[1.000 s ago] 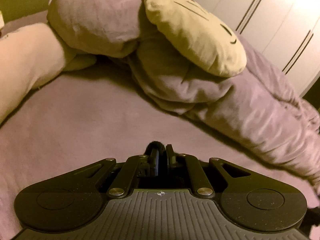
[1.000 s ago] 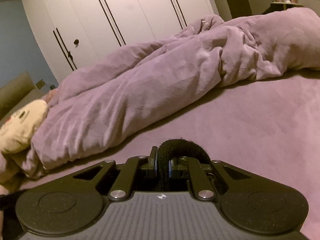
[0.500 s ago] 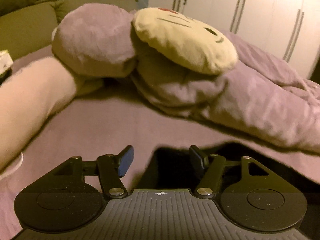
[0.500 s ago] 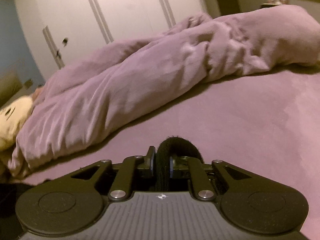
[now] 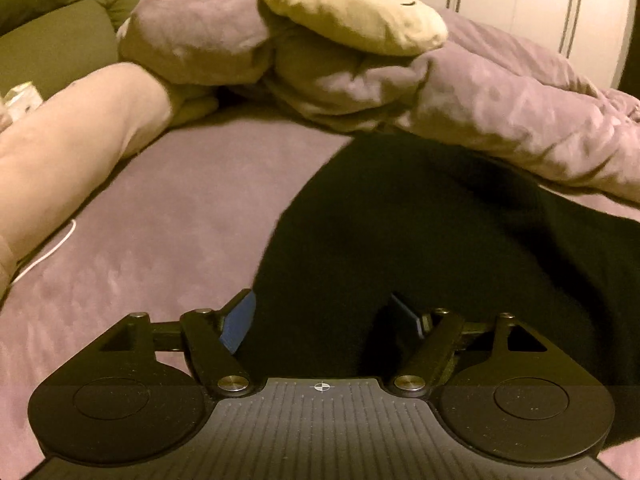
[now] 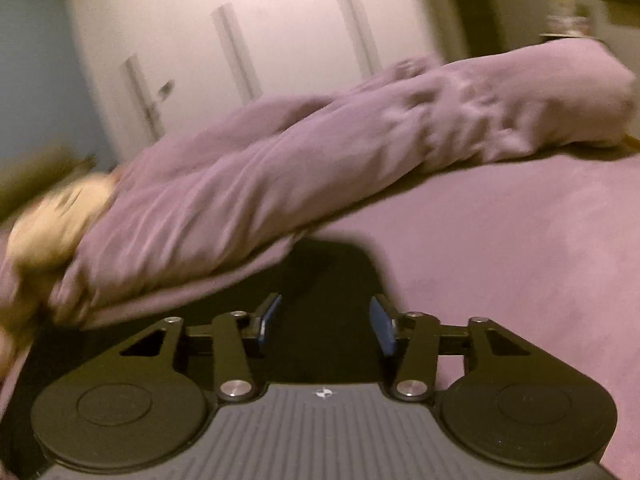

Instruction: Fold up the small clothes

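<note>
Both claws are opening over a black garment [image 5: 420,240] lying on the bed [image 5: 168,216] just in front of the rumpled duvet [image 5: 520,120]: left gripper [image 5: 324,320] and right gripper [image 6: 326,322] grip nothing. Whether folds remain is unclear.

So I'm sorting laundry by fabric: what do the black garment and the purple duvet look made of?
Black garment: apparently a soft matte knit, since it shows no sheen and drapes limply, though it is too dark to see any weave. Purple duvet: seemingly plush fleece or velour, with a fuzzy nap, puffy folds and a faint brushed sheen.
</note>
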{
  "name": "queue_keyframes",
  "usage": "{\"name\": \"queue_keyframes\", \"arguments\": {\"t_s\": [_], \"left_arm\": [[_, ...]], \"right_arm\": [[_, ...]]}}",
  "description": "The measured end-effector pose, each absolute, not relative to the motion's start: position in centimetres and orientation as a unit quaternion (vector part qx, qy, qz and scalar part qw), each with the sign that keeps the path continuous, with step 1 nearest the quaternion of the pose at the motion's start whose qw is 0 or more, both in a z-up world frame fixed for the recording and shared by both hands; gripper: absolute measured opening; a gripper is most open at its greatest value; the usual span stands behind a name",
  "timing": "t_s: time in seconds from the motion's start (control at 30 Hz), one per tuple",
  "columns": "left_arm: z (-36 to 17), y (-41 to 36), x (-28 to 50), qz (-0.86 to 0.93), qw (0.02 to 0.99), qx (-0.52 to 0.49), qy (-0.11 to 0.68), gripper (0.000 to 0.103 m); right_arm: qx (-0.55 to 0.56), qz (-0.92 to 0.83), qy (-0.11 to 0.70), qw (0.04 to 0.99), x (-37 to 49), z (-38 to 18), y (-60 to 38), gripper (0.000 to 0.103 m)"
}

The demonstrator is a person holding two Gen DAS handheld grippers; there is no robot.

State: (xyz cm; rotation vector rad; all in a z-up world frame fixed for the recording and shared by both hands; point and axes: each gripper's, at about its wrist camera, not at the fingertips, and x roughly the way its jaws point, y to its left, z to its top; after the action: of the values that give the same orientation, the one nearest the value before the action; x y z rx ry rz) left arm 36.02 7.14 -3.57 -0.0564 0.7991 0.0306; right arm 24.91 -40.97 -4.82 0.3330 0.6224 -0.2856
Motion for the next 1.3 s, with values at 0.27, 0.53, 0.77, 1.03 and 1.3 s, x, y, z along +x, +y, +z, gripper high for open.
{"name": "queue_keyframes", "arguments": {"t_s": [0.27, 0.53, 0.77, 1.03, 1.3], "left_arm": [[-3.4, 5.9, 35.5, 0.012, 0.917, -0.068, 0.394, 0.083], [-5.1, 5.9, 34.5, 0.021, 0.910, -0.030, 0.414, 0.083], [-5.5, 7.0, 34.1, 0.060, 0.898, 0.003, 0.436, 0.083], [-5.5, 8.9, 32.9, 0.072, 0.888, -0.041, 0.453, 0.083], [-4.4, 8.2, 32.2, 0.071, 0.892, -0.046, 0.444, 0.083]], "right_arm": [[0.094, -0.069, 0.328, 0.937, 26.4, -6.9, -33.9, 0.023], [-0.002, -0.040, 0.364, 0.931, 27.1, -9.7, -32.1, 0.019], [-0.020, -0.089, 0.385, 0.919, 26.7, -8.3, -30.4, 0.019], [0.011, -0.056, 0.360, 0.931, 26.0, -6.0, -26.9, 0.019], [-0.013, -0.018, 0.372, 0.928, 29.3, -7.5, -20.6, 0.019]]}}
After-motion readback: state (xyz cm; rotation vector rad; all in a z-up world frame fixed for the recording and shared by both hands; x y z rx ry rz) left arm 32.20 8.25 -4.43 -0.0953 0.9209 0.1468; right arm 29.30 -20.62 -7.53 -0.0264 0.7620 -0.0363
